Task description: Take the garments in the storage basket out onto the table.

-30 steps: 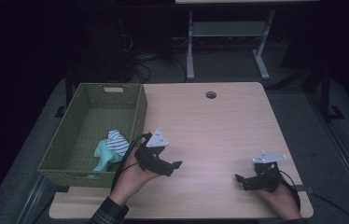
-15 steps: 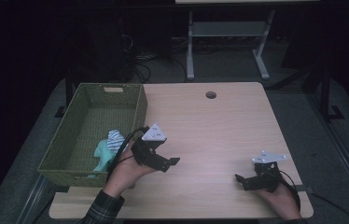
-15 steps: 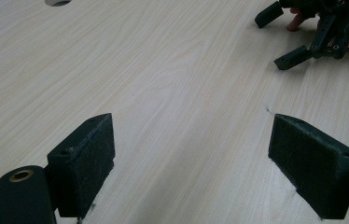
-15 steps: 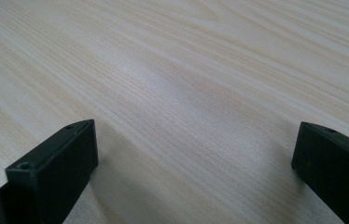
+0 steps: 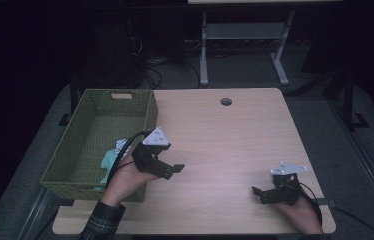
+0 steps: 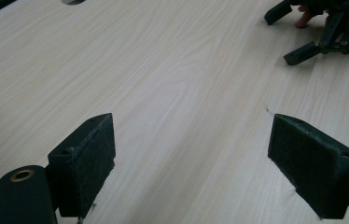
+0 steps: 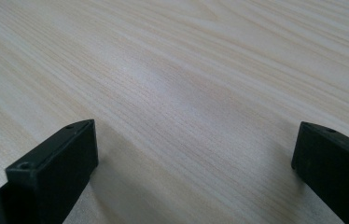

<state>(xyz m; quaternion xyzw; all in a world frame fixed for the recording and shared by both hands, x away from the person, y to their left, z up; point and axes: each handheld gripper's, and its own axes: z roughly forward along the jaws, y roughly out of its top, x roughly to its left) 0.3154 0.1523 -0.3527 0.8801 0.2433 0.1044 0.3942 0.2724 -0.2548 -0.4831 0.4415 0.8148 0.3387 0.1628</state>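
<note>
My left gripper hovers beside the right wall of a green woven basket, jaws pointing right across the wooden table. In the left gripper view it stands open over bare wood, nothing between its pads. A pale teal and white cloth lies in the basket's near right corner, partly behind my left hand. My right gripper rests low at the table's near right, open and empty; its own view looks along the wood grain. The left gripper view also catches it, far off.
A round cable hole sits near the table's far edge. Behind the table stand a metal frame and cables on a dark floor. The basket overhangs the table's left side.
My left gripper has lifted slightly and drifted right, away from the basket and the cloth. The right gripper has stayed where it was.
</note>
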